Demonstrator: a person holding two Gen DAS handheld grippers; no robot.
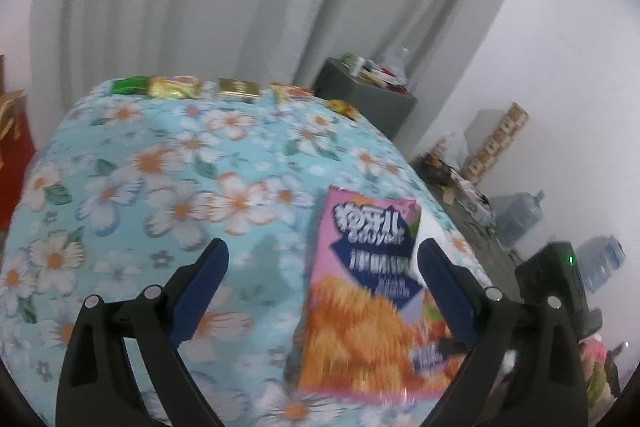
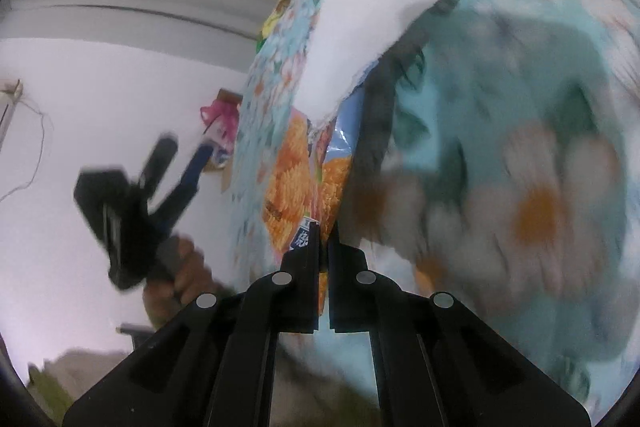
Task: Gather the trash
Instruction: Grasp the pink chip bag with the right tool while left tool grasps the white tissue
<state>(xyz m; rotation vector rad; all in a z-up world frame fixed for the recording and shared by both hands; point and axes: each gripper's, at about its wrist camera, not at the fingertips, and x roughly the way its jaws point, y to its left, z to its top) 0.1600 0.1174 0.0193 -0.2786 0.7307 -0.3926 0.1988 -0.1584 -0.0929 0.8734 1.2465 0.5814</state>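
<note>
my left gripper hangs spread wide and empty over the floral bedspread. to its right, the pink snack bag stands lifted near the bed's right edge, its bottom corner pinched between my right gripper tips. that thin corner hold could slip or tear. only the left view shows 5 more wrappers along the far edge; only the right shows my hand.

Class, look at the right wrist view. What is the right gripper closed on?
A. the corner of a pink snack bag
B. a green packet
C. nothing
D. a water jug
A: the right gripper is pinched shut on the snack bag's lower corner.
</note>
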